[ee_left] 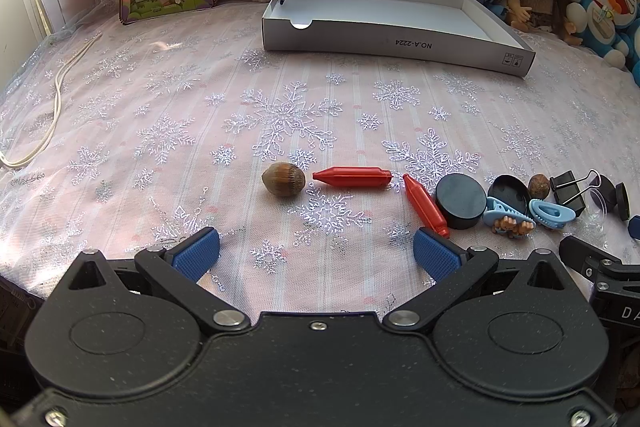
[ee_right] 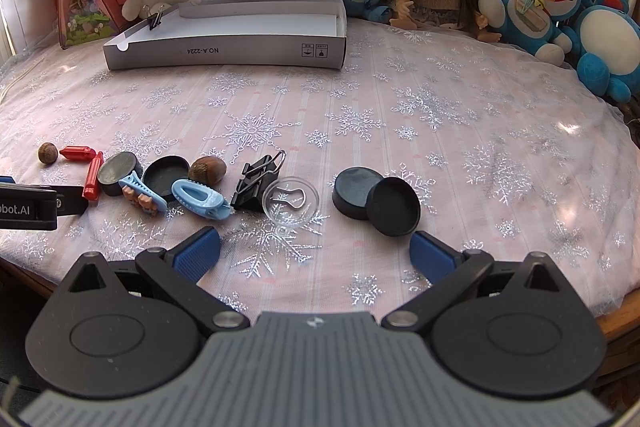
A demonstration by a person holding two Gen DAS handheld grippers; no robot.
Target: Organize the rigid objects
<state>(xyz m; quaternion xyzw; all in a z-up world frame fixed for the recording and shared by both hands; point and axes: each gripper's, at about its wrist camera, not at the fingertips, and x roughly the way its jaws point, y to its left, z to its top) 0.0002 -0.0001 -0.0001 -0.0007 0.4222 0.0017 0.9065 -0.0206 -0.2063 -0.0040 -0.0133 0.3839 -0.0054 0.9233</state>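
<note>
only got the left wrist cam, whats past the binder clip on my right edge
Observer: A clear round dish lies right beside the black binder clip, with a bent wire piece in it.
Operator: anything beyond that
Observer: Two black round caps, touching, one overlapping the other.
Operator: right gripper near them?
Observer: The right gripper is open and empty, with the caps just ahead of its right-hand finger.

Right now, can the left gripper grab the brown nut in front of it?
Probably yes. The left gripper is open, and the brown nut lies alone on the cloth just ahead. The red peg beside it sits apart, so nothing blocks the way.
</note>
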